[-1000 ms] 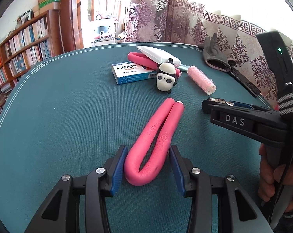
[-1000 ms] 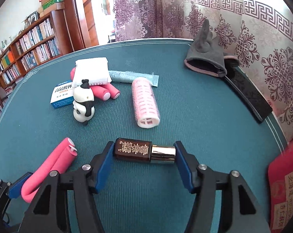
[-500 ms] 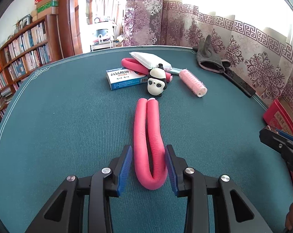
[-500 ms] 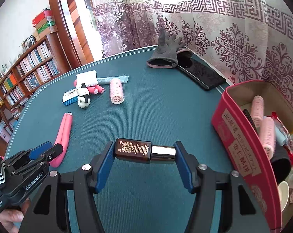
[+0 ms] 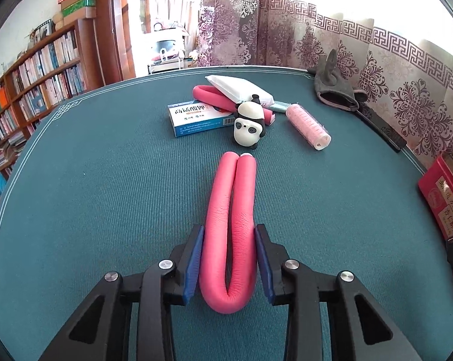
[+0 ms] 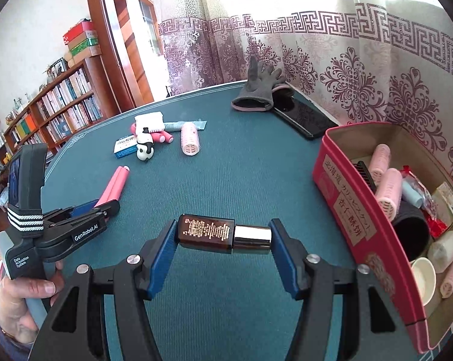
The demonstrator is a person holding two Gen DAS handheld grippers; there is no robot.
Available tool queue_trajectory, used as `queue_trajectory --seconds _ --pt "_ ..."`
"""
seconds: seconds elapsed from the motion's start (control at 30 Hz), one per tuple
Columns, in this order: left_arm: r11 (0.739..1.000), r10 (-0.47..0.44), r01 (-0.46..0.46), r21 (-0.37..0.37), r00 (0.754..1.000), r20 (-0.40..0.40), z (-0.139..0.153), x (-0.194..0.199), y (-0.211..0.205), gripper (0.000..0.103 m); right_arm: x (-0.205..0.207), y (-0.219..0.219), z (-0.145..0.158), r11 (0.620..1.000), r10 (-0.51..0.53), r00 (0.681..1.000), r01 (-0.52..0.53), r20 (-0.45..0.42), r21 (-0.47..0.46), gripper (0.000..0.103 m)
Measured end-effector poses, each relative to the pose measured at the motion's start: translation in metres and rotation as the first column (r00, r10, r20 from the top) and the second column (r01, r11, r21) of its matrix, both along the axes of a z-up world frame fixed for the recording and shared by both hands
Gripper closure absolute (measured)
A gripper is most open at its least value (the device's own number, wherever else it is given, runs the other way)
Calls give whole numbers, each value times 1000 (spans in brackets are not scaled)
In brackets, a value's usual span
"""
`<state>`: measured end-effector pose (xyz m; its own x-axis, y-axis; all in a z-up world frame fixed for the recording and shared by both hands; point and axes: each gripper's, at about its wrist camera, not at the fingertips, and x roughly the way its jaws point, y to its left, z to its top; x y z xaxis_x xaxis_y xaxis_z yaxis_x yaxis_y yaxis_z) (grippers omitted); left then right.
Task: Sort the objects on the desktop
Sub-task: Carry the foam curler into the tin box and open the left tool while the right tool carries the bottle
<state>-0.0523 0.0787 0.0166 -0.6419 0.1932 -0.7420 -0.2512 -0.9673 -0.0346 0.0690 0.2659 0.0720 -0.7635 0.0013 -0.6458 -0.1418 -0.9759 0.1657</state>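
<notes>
Left wrist view: left gripper (image 5: 228, 266) closing, blue pads already pressed on both legs of the folded pink foam roller (image 5: 230, 231) lying on the green table (image 5: 91, 198), bend nearest the camera, two ends pointing far toward the panda figure (image 5: 249, 126). Beside the panda, a blue-and-white box (image 5: 196, 118) to the left, a pink hair curler (image 5: 308, 125) to the right. Grey glove (image 5: 334, 90) far right.

Right wrist view: right gripper (image 6: 224, 248) clamped end to end on a dark brown bottle with a silver cap (image 6: 223, 237), held crosswise above the table. Red box (image 6: 367, 228) to the right, open-topped, with curlers and other small things inside. Left gripper low at left, a hand (image 6: 25, 297) around its handle.
</notes>
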Motion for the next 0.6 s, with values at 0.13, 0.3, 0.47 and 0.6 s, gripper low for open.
queue_trajectory --seconds 0.13,0.3,0.47,0.6 --pt "999 -35 35 14 999 -32 18 12 11 68 17 13 15 999 -33 998 32 -51 -12 38" --pt "995 -100 100 5 994 -54 31 27 34 68 40 37 24 996 -92 992 90 -87 -22 38" --pt "985 -172 173 16 984 -49 40 41 63 68 67 74 29 981 -193 976 191 -106 -31 38" --pt "973 -230 230 4 971 -62 46 51 91 68 87 109 29 959 -283 953 280 -107 -38 38"
